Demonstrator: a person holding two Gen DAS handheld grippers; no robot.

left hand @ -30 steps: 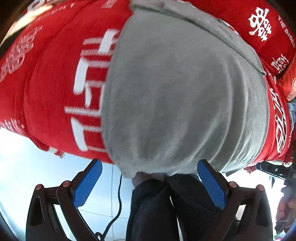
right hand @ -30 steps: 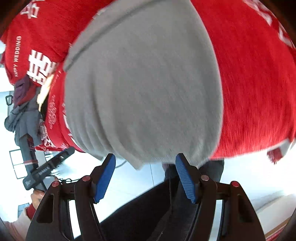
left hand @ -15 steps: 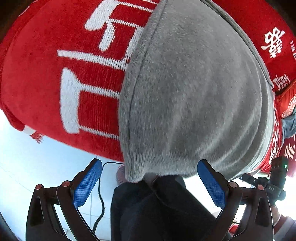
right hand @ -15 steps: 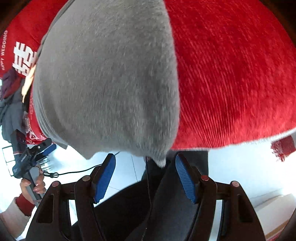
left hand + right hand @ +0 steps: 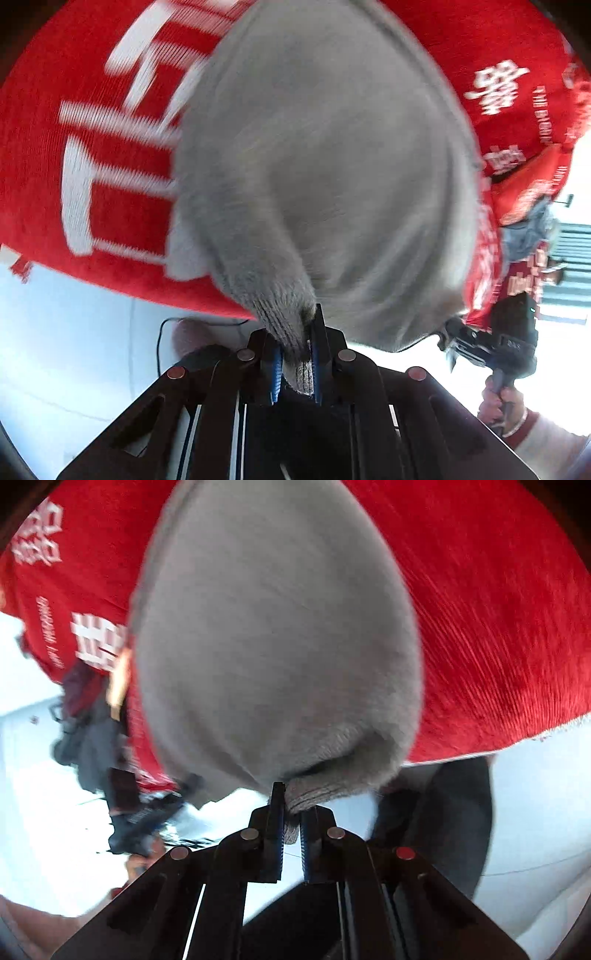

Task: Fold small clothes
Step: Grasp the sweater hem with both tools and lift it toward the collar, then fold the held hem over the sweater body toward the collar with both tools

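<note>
Two sets of my fingers are clamped on the same grey knit garment [image 5: 332,177], each pinching a bunch of its ribbed near hem. In the left wrist view the left fingers [image 5: 295,365] are drawn narrow with a thick fold of grey rib squeezed between the blue pads [image 5: 276,369], and the cloth rises from there in a taut ridge. In the right wrist view the right fingers [image 5: 291,834] are likewise drawn narrow, gripping a smaller tuck of the hem, which puckers into a dark crease just above the tips. The grey knit garment [image 5: 273,646] lies spread over a red cloth with white lettering [image 5: 110,155], its near edge hanging past the edge of that cloth where I hold it. The red cloth [image 5: 498,627] reaches out well beyond the garment on both sides; beside the garment in the right wrist view its ribbed weave shows plainly. Below the garment's hem the pale floor [image 5: 74,332] shows, with a thin black cable [image 5: 162,332] curling on it. Off to the right of the garment in the left wrist view, my right hand [image 5: 502,398] grips the dark handle of its tool. To the left of the garment in the right wrist view lies a heap of dark clothes [image 5: 92,723], blurred.
</note>
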